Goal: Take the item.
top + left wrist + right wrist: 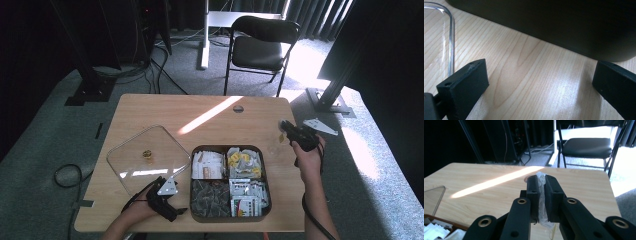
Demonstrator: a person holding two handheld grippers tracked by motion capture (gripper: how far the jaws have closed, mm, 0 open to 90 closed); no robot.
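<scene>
Sunlight falls in a narrow stripe across the wooden tabletop [150, 112], from the middle toward the far edge; near the front edge, a little right of centre, stands a dark box [230, 183] with four compartments, all of them filled with small packets; the two far compartments hold white and yellow-marked ones, the front left holds dark ones, the front right white ones with some print.

Left of the box, just beside it, lies its clear lid [148, 158], flat on the wood with its small knob up; probably it is put there so the compartments stay reachable.

The right gripper [284, 126] is lifted above the right edge of the tabletop, beyond the far right corner of the box; its jaws are clenched on a thin white packet [541, 195], which stands up between the pads and sticks out at the tip; it seems to be a small sachet like those in the box, but the view is too poor to be sure.

The left gripper [539, 82] rests low near the front edge, between the lid and the box; its jaws are released, wide apart, with only bare wood between them; I judge that it waits there, close to the box wall, to steady the box or take the lid.
</scene>
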